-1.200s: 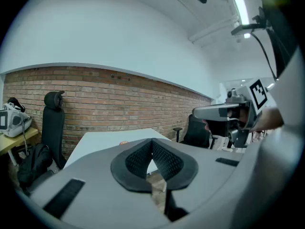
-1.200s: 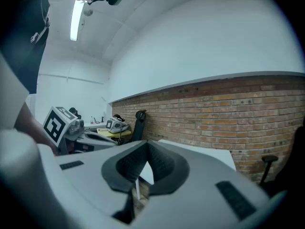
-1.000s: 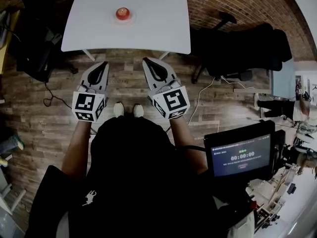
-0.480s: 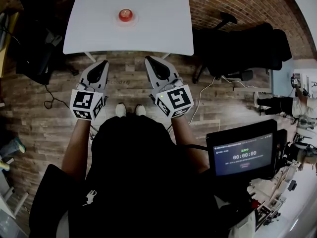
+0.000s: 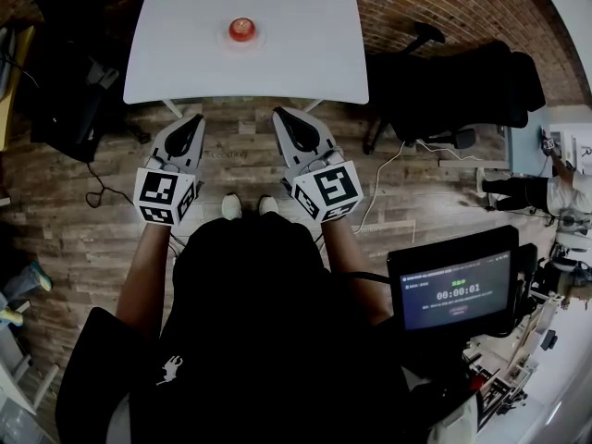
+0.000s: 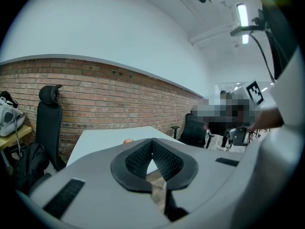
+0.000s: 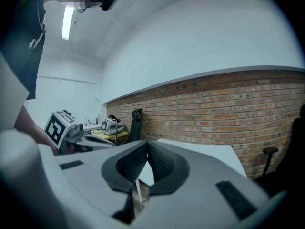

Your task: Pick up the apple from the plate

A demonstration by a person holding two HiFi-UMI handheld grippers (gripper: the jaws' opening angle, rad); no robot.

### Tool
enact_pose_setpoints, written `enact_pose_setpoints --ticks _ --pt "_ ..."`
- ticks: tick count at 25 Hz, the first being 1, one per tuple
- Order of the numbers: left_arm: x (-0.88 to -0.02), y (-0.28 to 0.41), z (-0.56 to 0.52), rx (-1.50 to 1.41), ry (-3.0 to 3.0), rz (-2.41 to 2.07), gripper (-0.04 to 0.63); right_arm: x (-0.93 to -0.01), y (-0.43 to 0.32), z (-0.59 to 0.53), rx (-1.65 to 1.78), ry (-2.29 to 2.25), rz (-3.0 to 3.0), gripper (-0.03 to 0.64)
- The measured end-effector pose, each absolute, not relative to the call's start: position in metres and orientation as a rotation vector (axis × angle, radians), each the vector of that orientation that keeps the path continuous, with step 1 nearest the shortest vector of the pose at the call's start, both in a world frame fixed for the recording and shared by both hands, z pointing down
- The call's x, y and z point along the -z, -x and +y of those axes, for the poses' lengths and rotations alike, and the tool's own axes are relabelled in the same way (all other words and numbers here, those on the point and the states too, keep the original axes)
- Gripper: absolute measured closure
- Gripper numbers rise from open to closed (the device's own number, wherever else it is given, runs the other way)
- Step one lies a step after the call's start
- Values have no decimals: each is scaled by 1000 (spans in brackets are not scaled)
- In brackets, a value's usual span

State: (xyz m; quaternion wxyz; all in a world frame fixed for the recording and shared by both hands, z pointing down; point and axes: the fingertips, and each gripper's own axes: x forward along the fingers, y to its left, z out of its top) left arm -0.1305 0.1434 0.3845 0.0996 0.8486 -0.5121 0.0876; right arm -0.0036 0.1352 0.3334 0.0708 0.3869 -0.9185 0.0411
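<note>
**Both grippers shut and empty, short of the table**

The person is standing on a wooden floor, both forearms reaching forward side by side, one gripper in each hand. The left gripper is pointing ahead and slightly downward, its jaws pressing together with nothing between them. The right gripper is lying alongside it, tips angling a little toward the left one, and its jaws are likewise meeting on nothing. Each is carrying one marker cube at its rear, two in all. Two light shoes are showing between the cubes. One dark screen is glowing at the person's right. Just beyond the jaw tips one white table is standing. One red apple is sitting on one pale plate near the table's middle, well apart from both grippers. One black office chair is standing to the right of the table
</note>
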Motion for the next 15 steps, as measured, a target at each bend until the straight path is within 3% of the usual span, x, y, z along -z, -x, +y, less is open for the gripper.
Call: enact_pose_setpoints --ticks 15 --pt "-396 144 161 -281 -2489 -1470 591 -340 13 150 -163 -1187 -2745 612"
